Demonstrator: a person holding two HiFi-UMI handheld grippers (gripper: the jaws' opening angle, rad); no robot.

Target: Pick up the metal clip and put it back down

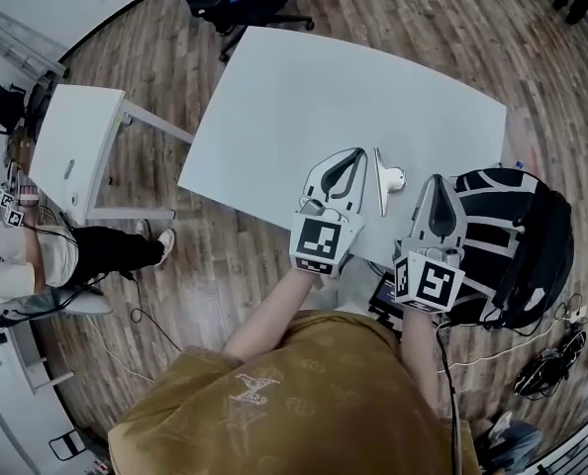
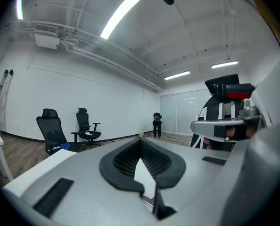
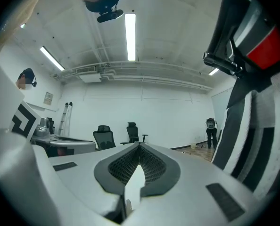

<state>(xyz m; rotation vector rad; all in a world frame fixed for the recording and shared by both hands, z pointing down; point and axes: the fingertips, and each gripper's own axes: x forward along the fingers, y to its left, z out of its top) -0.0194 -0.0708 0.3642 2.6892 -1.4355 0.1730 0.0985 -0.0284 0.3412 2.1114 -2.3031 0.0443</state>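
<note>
The pale print on the person's mustard shirt (image 1: 274,389) is too small to read. The silver metal clip (image 1: 384,178) lies on the white surface (image 1: 304,107), by its near edge. The left gripper (image 1: 357,154) is just left of the clip and the right gripper (image 1: 438,179) just right, both pointing away, jaws together, empty.

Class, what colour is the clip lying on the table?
Silver-grey; the metal clip shows best in the head view.
</note>
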